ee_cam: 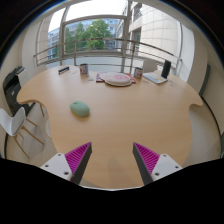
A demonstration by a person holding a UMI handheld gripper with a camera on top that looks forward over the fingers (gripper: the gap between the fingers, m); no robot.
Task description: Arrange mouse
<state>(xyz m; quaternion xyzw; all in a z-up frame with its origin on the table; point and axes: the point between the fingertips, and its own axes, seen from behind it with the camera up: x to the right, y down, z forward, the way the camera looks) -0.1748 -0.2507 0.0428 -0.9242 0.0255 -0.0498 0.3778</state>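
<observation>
A grey-green computer mouse (pixel 80 107) lies on the round light-wood table (pixel 120 125), well ahead of my fingers and a little to the left of them. My gripper (pixel 112 162) is open and empty, held above the table's near part. Its two fingers with magenta pads (pixel 77 158) stand wide apart with only bare tabletop between them.
At the table's far edge are a round pinkish mat (pixel 117 78), a small cup (pixel 84 69), a white device (pixel 155 76) and a flat dark thing (pixel 64 70). A chair (pixel 18 95) stands at the left. Windows and a railing lie beyond.
</observation>
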